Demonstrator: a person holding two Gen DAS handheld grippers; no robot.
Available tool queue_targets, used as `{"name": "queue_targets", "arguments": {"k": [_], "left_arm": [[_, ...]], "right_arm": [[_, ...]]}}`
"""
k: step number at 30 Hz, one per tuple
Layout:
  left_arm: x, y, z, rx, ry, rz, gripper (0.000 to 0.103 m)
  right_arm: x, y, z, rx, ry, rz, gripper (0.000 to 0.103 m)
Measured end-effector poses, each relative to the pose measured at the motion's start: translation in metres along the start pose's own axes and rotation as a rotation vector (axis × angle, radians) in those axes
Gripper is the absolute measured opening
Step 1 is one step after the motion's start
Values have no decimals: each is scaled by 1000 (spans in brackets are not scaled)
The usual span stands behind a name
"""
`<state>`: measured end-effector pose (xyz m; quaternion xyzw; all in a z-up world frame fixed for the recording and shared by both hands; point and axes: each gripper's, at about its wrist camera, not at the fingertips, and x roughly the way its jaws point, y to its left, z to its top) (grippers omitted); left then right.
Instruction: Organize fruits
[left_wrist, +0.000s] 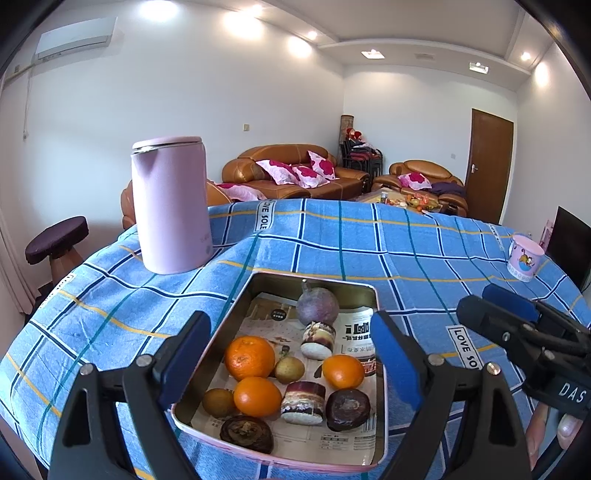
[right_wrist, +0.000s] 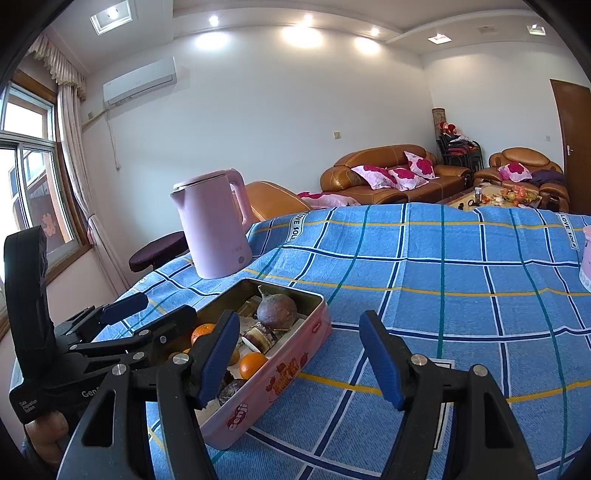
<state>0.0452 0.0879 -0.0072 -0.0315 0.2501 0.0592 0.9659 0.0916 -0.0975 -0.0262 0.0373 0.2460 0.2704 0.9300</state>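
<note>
Fruit tin (left_wrist: 236, 295), holding three oranges (left_wrist: 249, 357) among other fruit, sitting beneath left gripper (left_wrist: 291, 354), hovering spread and empty; right gripper (right_wrist: 299, 354) idling spread alongside; descending squarely over one orange seems advisable.

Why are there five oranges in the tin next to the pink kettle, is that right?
Not quite: the left wrist view shows three oranges in the tin, not five. The tin does sit next to the pink kettle.

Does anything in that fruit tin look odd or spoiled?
Nothing is spilled. The tin sits skewed to the cloth's stripes, and two dark, shrivelled fruits at its near end look past their best.
</note>
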Motion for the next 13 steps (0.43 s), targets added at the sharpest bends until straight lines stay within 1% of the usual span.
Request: {"name": "queue_targets", "arguments": {"k": [4, 7, 13], "left_arm": [[1, 2, 0, -11, -3, 6, 91], [0, 0, -2, 1, -9, 19, 91], [0, -5, -3, 10, -8, 13, 91]], "right_arm": [[0, -2, -2, 5, 3, 1, 69], [-1, -3, -3, 7, 5, 1, 69], [-4, -9, -4, 14, 7, -5, 69]]}}
